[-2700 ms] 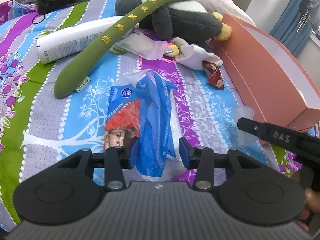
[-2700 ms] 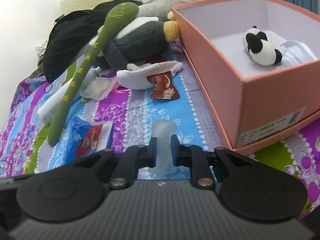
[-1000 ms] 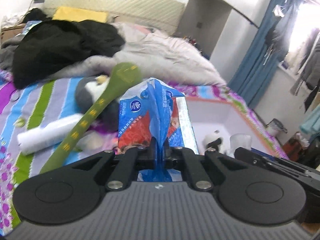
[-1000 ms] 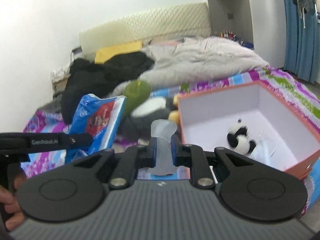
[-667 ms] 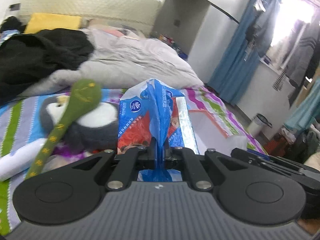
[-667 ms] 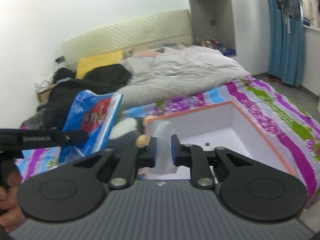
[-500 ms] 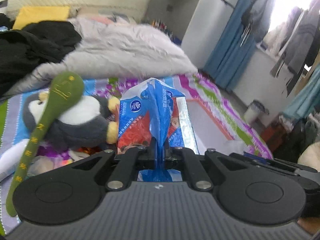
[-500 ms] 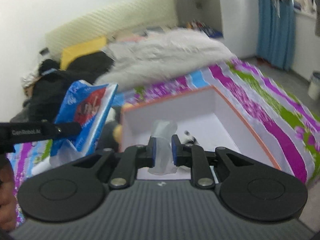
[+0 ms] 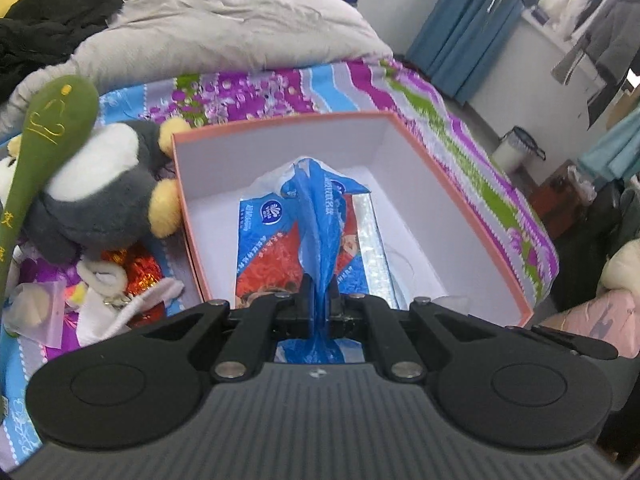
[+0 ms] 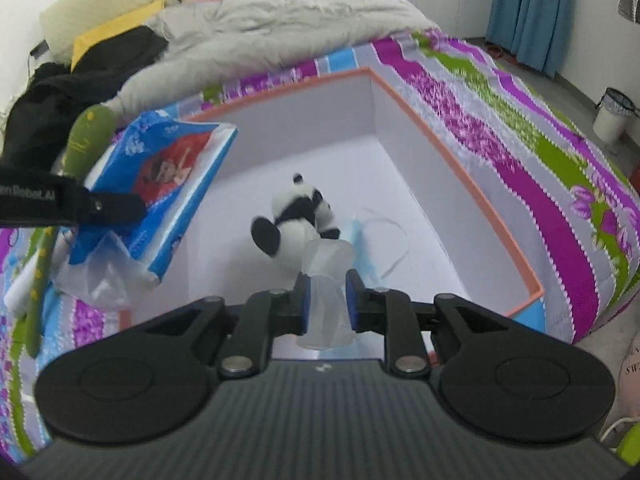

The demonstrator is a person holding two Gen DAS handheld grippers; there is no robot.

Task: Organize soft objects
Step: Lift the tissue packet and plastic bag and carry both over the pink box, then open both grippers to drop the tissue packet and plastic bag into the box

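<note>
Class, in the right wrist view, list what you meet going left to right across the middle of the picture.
Green plush stick → blue tissue pack → panda plush → face mask → orange box's right wall → white bin.

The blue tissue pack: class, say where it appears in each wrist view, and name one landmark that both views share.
Left wrist view: the blue tissue pack sits at centre, pinched in the left gripper above the orange box.
Right wrist view: the pack is at the left, over the box's left wall.
Shared landmark: the orange box.
</note>
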